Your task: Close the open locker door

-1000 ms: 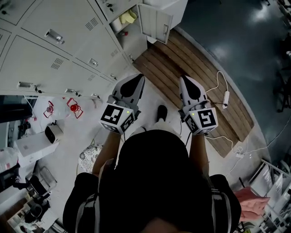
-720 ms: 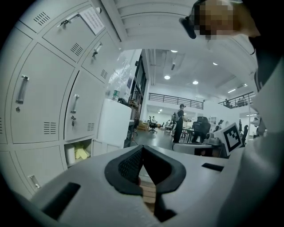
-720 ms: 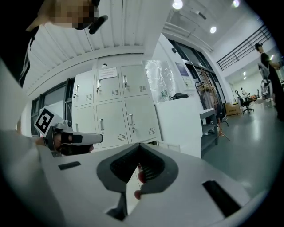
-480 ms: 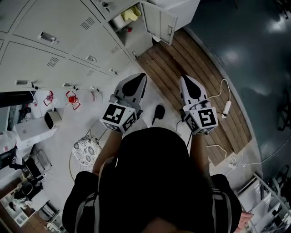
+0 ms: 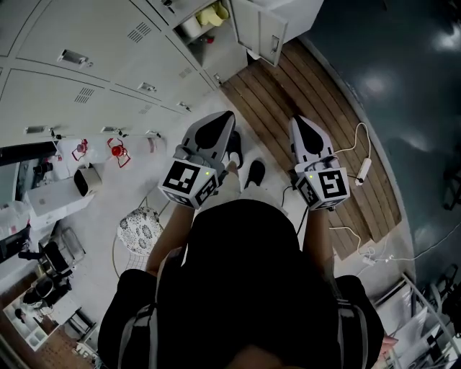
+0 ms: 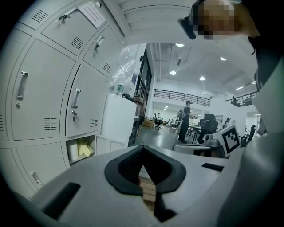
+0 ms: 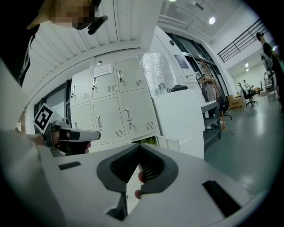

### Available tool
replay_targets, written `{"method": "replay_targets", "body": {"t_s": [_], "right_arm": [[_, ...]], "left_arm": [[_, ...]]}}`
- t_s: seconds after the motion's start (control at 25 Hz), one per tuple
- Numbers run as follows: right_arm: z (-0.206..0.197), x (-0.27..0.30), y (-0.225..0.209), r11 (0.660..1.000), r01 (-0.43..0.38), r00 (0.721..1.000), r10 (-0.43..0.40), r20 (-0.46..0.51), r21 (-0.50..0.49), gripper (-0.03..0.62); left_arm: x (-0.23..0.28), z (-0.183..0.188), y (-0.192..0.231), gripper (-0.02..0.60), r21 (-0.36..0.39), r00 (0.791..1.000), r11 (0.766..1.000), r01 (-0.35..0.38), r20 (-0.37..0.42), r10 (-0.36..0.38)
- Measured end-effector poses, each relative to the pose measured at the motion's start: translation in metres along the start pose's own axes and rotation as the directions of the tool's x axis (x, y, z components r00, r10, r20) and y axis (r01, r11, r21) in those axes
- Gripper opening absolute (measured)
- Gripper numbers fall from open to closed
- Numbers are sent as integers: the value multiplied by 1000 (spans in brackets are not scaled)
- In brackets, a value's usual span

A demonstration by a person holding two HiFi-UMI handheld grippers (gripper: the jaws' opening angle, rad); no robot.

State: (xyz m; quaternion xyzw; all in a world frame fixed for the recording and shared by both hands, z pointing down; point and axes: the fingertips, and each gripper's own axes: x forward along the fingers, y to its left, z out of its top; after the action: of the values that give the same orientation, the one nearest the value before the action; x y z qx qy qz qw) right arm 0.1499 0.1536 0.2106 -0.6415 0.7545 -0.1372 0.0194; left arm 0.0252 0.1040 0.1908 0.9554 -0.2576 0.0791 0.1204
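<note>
The open locker (image 5: 207,16) sits at the top of the head view, with a yellow item and a white roll inside. Its grey door (image 5: 263,32) swings out over the wooden platform. My left gripper (image 5: 225,117) and right gripper (image 5: 299,122) are side by side, well short of the door, both shut and empty. In the left gripper view the open compartment (image 6: 81,149) lies left of the shut jaws and the door (image 6: 108,144) shows edge-on. The right gripper view has the door (image 7: 168,142) just above its jaws and the left gripper (image 7: 66,133) at the left.
Closed lockers (image 5: 79,65) fill the left. A wooden platform (image 5: 310,94) runs along the floor with a power strip and cable (image 5: 362,171) on it. A white cabinet (image 5: 295,9) stands beyond the door. A patterned stool (image 5: 140,229) and bags (image 5: 115,153) lie at the lower left.
The person has stepped along the lockers, one shoe now forward between the grippers. Both grippers have moved on toward the open locker and stayed shut.
</note>
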Motion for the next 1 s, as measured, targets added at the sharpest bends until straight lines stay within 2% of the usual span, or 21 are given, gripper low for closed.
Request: {"method": "replay_targets", "body": {"t_s": [0.28, 0.64, 1.0], "right_arm": [[-5, 28, -5, 999, 37, 998, -37, -46, 1, 3], [-1, 91, -35, 994, 106, 991, -108, -77, -31, 3], [-28, 159, -86, 984, 173, 978, -175, -109, -30, 3]], "left_arm": [[29, -1, 28, 17, -4, 999, 999, 42, 5, -42], [91, 19, 72, 17, -18, 990, 991, 136, 51, -134], [147, 3, 123, 17, -6, 981, 981, 195, 0, -195]]}}
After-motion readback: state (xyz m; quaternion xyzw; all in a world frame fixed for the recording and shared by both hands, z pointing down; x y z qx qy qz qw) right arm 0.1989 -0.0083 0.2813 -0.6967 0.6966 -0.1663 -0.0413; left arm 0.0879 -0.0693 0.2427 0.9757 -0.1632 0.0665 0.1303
